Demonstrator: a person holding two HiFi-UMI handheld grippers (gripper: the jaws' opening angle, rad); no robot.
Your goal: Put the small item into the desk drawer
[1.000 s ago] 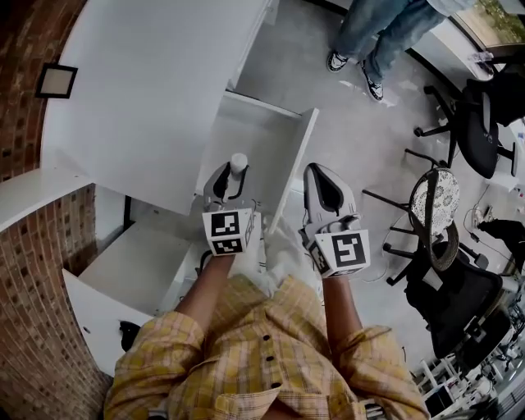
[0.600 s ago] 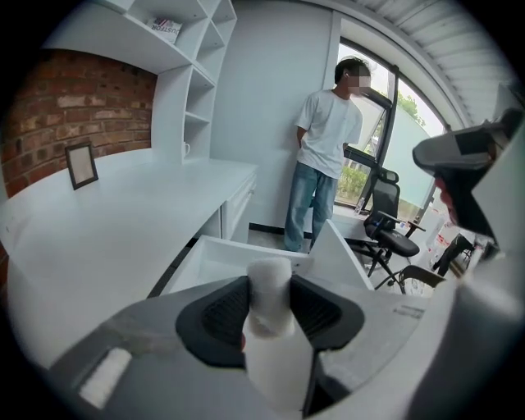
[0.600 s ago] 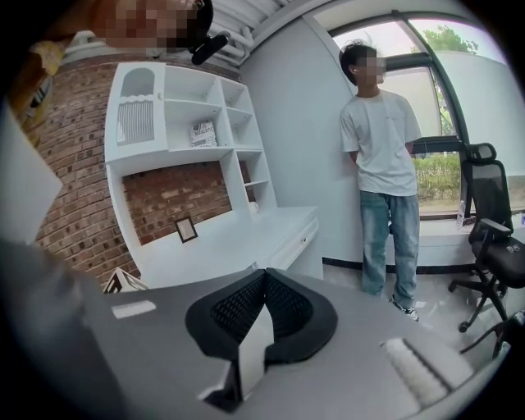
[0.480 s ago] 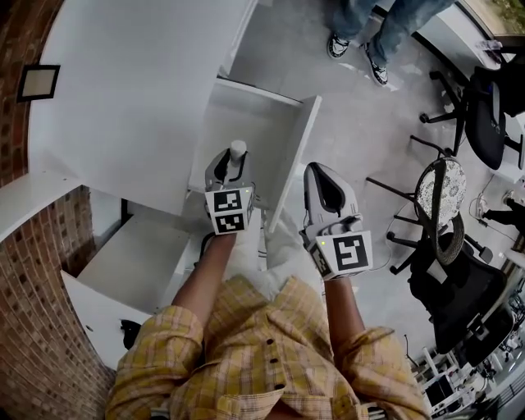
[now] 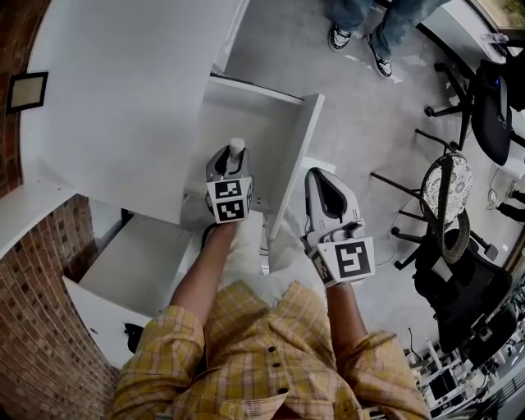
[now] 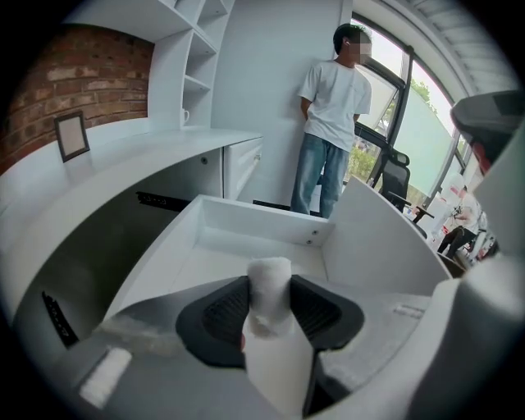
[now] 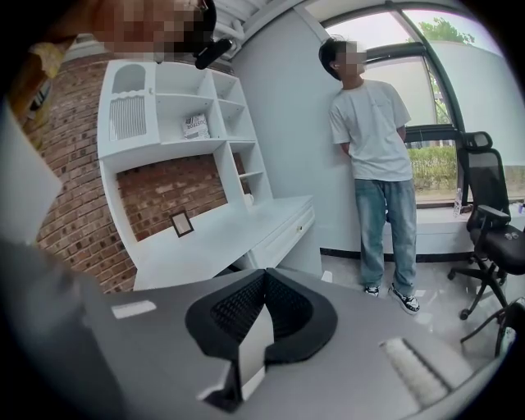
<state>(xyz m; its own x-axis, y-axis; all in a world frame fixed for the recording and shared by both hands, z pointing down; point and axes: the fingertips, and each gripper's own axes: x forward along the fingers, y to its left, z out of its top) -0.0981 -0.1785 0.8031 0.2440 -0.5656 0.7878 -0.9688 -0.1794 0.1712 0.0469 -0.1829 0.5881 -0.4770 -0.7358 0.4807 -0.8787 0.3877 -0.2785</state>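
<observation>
My left gripper [image 5: 232, 154] is shut on a small white cylinder [image 5: 236, 148] with a rounded cap, which stands upright between the black pads [image 6: 221, 316]. It hangs over the open white desk drawer [image 5: 305, 135], near the drawer's front end. In the left gripper view the white cylinder [image 6: 269, 328] fills the middle, and the drawer's bare inside and back wall [image 6: 262, 223] lie just beyond it. My right gripper [image 5: 322, 174] is shut with nothing in it, to the right of the drawer's side wall. Its pads meet in the right gripper view [image 7: 264, 280].
The white desk top [image 5: 123, 90] runs along the left, with a small picture frame [image 5: 26, 92] by the brick wall. A person [image 5: 369, 25] stands beyond the drawer on the grey floor. Office chairs [image 5: 447, 205] crowd the right. A lower white shelf [image 5: 131, 262] juts out under the desk.
My left gripper has sunk toward the open drawer with the white cylinder still in it. The right gripper has dropped a little beside the drawer.
</observation>
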